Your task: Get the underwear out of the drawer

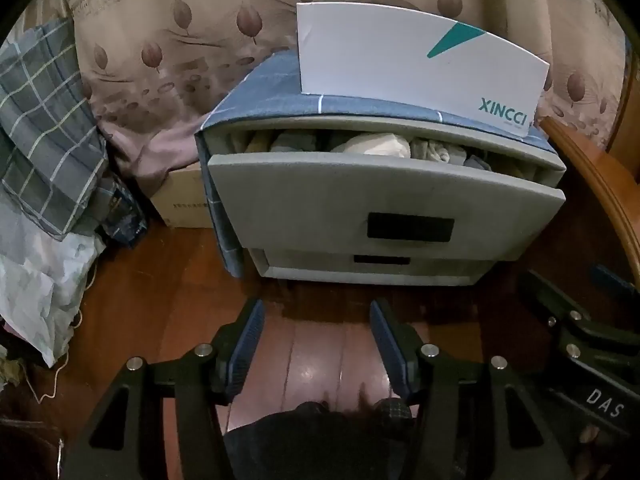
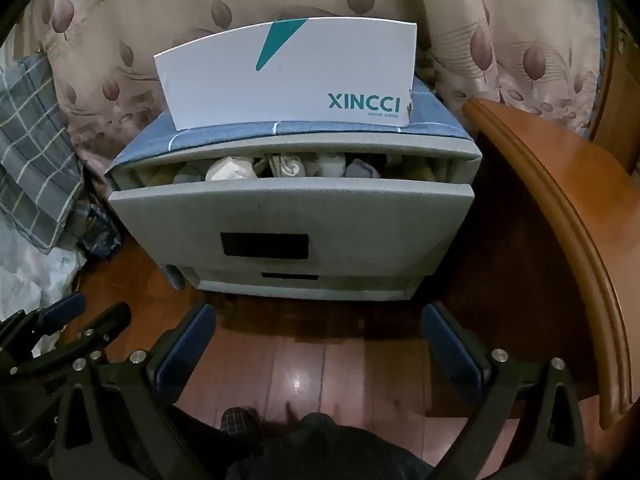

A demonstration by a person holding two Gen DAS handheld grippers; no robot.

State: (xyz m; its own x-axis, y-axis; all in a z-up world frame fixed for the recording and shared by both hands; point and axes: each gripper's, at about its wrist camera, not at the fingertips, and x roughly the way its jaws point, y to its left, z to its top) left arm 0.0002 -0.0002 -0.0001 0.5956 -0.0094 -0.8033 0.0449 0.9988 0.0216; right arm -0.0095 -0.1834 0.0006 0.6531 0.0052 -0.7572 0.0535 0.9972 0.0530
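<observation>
Both the left gripper (image 1: pixel 317 320) and right gripper (image 2: pixel 319 326) hang wide open and empty above the wooden floor (image 2: pixel 304 364), well short of the grey drawer (image 2: pixel 288 216). Beyond, bundled underwear (image 2: pixel 232 169) crowds the narrow opening, so a grab could snag neighbours or jar the white box (image 2: pixel 288 76).

One grey cabinet (image 2: pixel 296 216) with two drawers: the upper drawer (image 2: pixel 288 216) pulled open, the lower drawer (image 2: pixel 296 276) shut. Inside the open one, perhaps six rolled garments (image 2: pixel 232 169), the far ones too shadowed to count. One white box (image 2: pixel 288 76) on top. Two grippers, left gripper (image 1: pixel 318 344) and right gripper (image 2: pixel 320 348).
</observation>
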